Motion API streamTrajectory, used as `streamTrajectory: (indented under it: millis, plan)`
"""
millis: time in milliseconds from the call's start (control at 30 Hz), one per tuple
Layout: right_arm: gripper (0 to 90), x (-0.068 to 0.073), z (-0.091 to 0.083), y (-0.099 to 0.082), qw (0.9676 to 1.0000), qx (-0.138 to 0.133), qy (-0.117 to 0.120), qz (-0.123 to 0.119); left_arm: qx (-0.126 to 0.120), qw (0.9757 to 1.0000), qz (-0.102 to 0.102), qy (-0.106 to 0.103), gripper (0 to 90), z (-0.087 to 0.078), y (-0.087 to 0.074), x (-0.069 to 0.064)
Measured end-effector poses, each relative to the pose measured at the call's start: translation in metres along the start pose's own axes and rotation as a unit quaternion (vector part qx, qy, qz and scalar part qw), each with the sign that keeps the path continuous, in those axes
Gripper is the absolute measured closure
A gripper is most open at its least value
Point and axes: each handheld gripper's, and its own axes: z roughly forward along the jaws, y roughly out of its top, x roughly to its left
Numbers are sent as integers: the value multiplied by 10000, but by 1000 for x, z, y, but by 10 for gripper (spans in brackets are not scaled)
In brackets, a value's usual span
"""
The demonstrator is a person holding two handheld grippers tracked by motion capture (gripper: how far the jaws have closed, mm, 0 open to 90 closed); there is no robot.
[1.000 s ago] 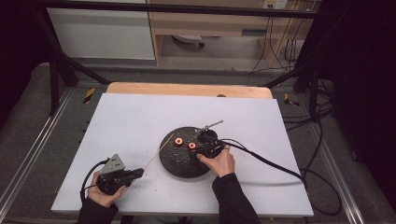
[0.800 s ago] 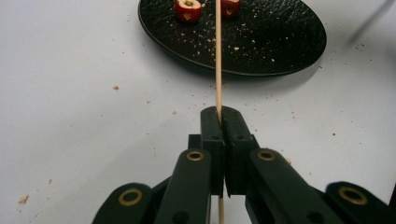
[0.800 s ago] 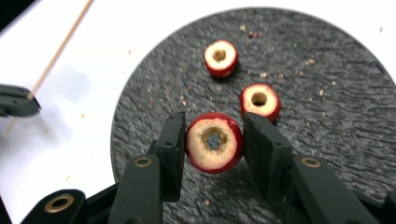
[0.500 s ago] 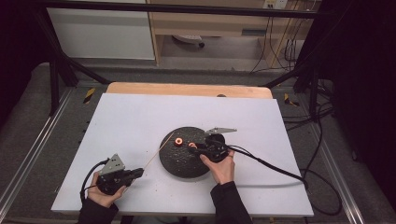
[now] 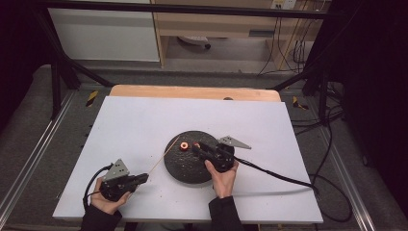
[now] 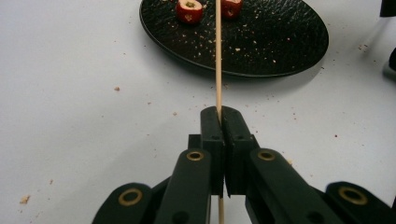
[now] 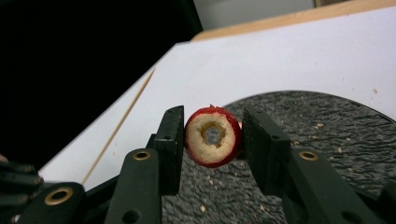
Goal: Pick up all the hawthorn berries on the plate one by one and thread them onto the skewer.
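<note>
Right gripper view, right claw (image 7: 212, 140) pinching cored red fruit (image 7: 213, 136) (over black plate (image 7: 327, 135)), left claw (image 6: 220, 122) clamping skewer (image 6: 217, 56)

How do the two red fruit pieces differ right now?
The fruit piece in the right gripper is clamped between its jaws, cored face toward that camera; the loose fruit piece rests on the black plate, hole up. The skewer, held by the left gripper, points between them. Both are red-skinned, pale inside, cored.

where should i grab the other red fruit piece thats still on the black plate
Take the cored fruit piece by its red outer skin, fingers on opposite sides, coming from above. It sits on the black plate with its hole facing up, so the rounded sides are free and the hole stays clear for the skewer.
</note>
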Motion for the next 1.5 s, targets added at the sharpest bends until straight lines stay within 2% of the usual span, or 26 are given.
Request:
streamTrajectory:
  millis: [67, 267, 633, 1067, 1300, 1500]
  plan:
    - [610, 0, 0, -6, 9997, -226, 36, 37, 14, 10000, 10, 5, 883, 0, 0, 0]
    - [610, 2, -2, -16, 9984, -555, 58, 121, 8, 10000, 10, -2, 883, 2, 0, -2]
    - [610, 2, -11, -9, 9925, -1179, 149, 272, 2, 10000, 23, -33, 883, 4, 1, -7]
    - [611, 1, -8, 0, 9840, -1640, 152, 681, -7, 9999, 14, -99, 883, 6, 2, -13]
    - [611, -1, -4, -1, 9829, -1682, 150, 740, -14, 9998, -40, -176, 883, 12, 6, -21]
    - [611, -2, -1, -2, 9794, -1839, 151, 822, -2, 9997, -119, -199, 883, 18, 8, -27]
